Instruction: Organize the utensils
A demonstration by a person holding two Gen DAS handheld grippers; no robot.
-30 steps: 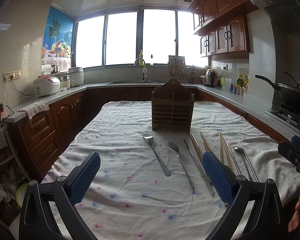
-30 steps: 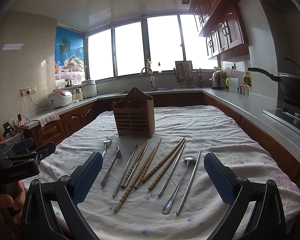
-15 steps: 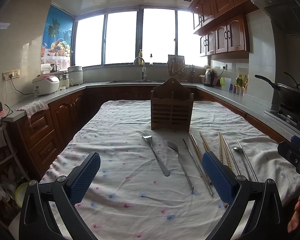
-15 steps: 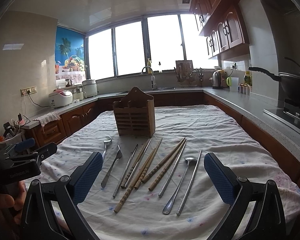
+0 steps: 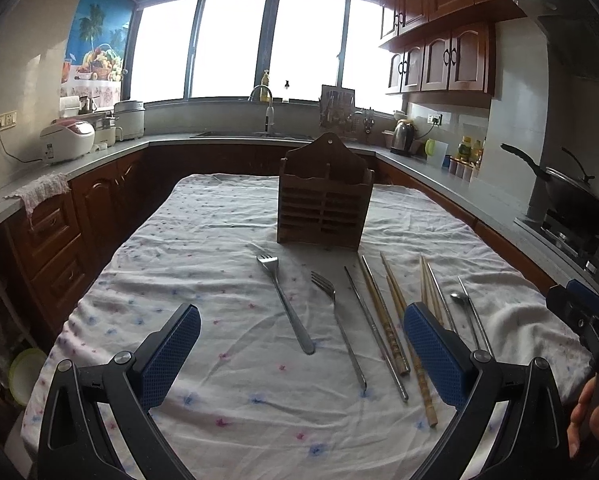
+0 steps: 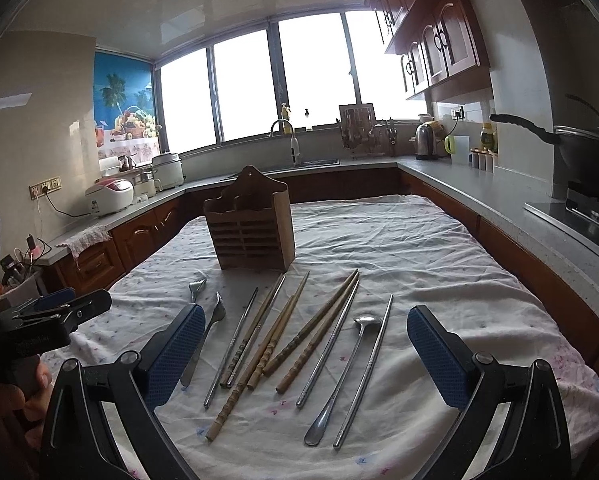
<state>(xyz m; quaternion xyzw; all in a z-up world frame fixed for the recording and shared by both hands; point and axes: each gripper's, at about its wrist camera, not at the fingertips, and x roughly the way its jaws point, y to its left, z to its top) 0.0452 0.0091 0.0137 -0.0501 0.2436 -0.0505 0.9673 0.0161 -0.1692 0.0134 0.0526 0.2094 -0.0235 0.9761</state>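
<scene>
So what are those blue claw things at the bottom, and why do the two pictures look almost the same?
Each claw is a hand-held grabber with a camera on it. A person holds one in each hand. One picture looks out from the left gripper, the other from the right gripper, so both see the same table from slightly different spots. Both claws are wide open and hold nothing. On the cloth lie two forks, wooden chopsticks, metal chopsticks and a spoon. Behind them stands a wooden utensil holder.
</scene>
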